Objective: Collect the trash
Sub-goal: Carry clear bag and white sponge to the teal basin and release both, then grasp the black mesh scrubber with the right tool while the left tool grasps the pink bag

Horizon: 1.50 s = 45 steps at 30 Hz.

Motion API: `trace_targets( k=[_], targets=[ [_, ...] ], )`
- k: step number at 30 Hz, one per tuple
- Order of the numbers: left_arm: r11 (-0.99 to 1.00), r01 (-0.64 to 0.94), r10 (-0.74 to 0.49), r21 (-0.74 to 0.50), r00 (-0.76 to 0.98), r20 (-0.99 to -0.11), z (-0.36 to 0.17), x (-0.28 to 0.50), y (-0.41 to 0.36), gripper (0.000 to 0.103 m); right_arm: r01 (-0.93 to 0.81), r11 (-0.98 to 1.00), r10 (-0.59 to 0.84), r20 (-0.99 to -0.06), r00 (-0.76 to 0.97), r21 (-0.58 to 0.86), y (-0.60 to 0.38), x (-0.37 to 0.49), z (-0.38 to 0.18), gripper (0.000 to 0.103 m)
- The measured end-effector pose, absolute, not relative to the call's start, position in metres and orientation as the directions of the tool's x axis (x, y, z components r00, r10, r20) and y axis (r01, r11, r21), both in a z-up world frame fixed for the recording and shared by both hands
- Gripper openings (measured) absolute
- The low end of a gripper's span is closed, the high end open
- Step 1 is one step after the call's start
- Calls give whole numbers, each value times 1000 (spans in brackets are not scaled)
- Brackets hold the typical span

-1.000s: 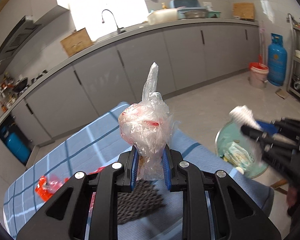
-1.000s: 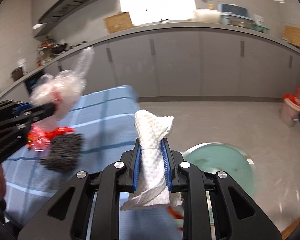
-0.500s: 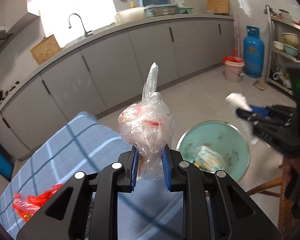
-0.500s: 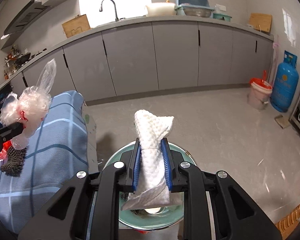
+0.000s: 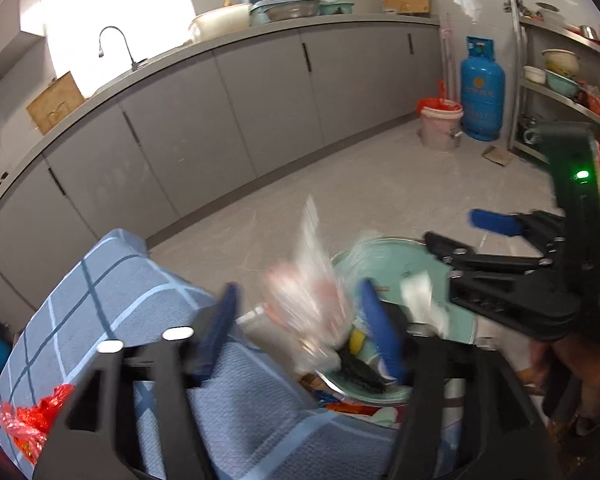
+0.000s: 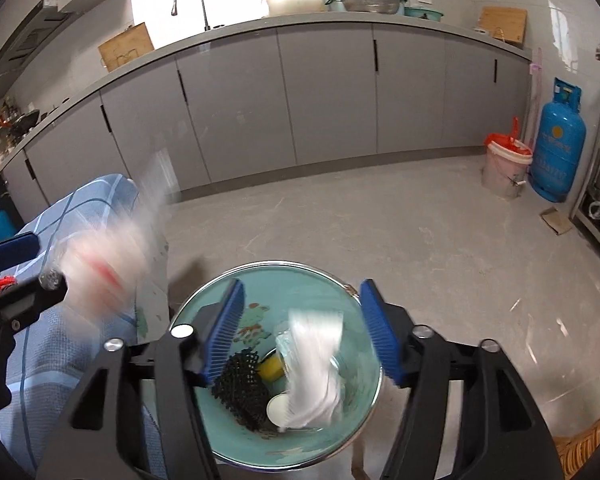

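- Trash is being gathered in the green basin, seen at the lower centre of the right wrist frame; a black mesh piece, a yellow scrap and a small white cup are already lying inside it.
- On the blue checked worktop, at the lower left of the left wrist frame, a red wrapper is left uncollected.
- A white paper towel, blurred, is seen loose over the basin between the wide-open jaws of the right claw, which has hold of nothing.
- A clear plastic bag, blurred, is seen loose between the spread jaws of the left claw, beside the basin rim; it is judged to be dropping in.
- The task is judged well along, not finished.
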<state>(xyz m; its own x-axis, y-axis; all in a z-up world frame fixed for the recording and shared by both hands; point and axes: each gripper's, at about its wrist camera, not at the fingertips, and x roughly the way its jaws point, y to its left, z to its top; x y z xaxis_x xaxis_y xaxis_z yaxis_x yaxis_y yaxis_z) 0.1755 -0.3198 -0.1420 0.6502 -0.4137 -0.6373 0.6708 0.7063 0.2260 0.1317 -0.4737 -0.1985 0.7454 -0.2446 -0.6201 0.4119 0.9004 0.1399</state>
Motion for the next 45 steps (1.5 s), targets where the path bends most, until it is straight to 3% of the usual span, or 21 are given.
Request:
trace_targets(
  k=[8, 16, 34, 45],
  targets=[
    [727, 647, -406, 231, 676, -615, -128, 176, -305, 80, 426, 892, -252, -612, 749, 153, -470, 123, -192, 74],
    [794, 547, -322, 265, 748, -581, -111, 177, -255, 85, 387, 908, -223, -596, 772, 162, -444, 123, -173, 75],
    [955, 161, 12, 251, 820, -572, -102, 192, -49, 86, 95, 987, -4, -585, 811, 126, -297, 157, -143, 76],
    [979, 12, 117, 203, 783, -611, -122, 194, 26, 86, -70, 995, 98, -608, 788, 70, -202, 171, -139, 84]
  ],
)
